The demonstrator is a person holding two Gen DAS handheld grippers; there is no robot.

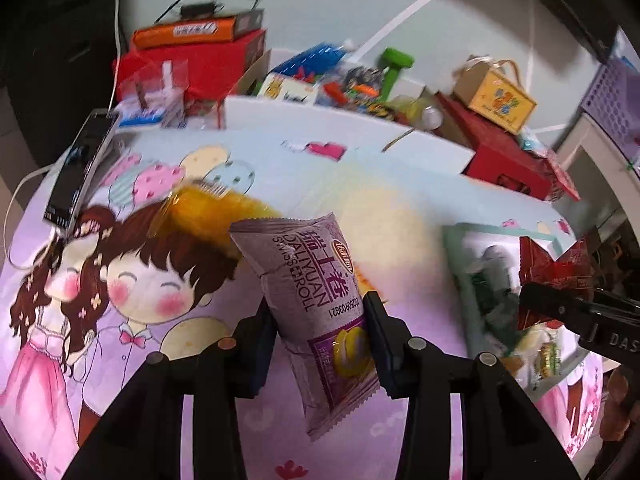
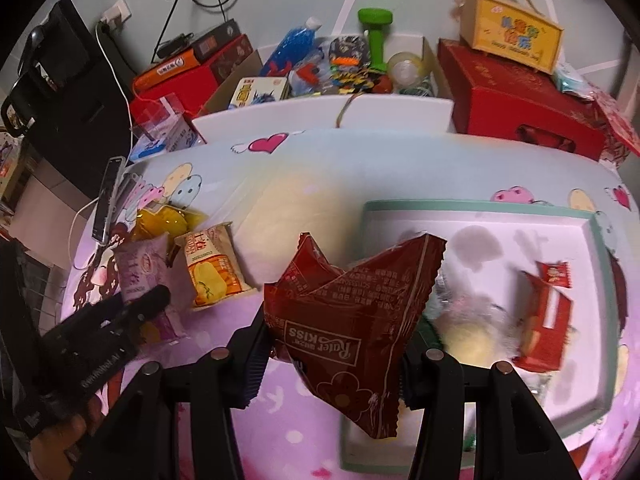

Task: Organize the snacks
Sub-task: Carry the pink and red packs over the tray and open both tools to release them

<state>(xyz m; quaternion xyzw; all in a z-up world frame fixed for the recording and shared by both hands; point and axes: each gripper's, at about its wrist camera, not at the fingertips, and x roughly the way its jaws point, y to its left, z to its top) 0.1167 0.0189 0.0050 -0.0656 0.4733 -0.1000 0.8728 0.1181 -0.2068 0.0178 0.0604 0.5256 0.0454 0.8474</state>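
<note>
Both hand-held grippers have a snack clamped between their pads. On the left, the hand-held gripper (image 1: 320, 332) is closed almost fully on a purple Swiss roll packet (image 1: 316, 312), pinching it across its middle so the packet stands tilted between the fingers, top edge away from the camera, clear of the counter (image 1: 256, 432). Behind it a blurred yellow wrapper (image 1: 212, 212) lies on the cartoon-printed cloth that covers the counter.

On the right, the hand-held gripper (image 2: 336, 356) stands partly closed on a crumpled red snack bag (image 2: 352, 320), gripped near its lower half and hanging over the near left corner of a white tray with a green rim (image 2: 472, 205). Inside the tray, to the right, lie a red box (image 2: 546, 320) and a small red packet (image 2: 554, 274); a pale yellow item next to the bag is too blurred to name.

From the right wrist view, a yellow-and-orange cake packet (image 2: 214, 266) lies flat on the cloth left of the red bag, with the left hand-held gripper and its purple packet just beyond it. A dark phone (image 2: 107, 200) with a white cable sits at the counter's far left edge. Along the back stand red boxes (image 2: 516, 108), a yellow carton with handles (image 2: 514, 38) on top of one, a green dumbbell (image 2: 376, 34) and a jumble of bright packets in an open cardboard box.
</note>
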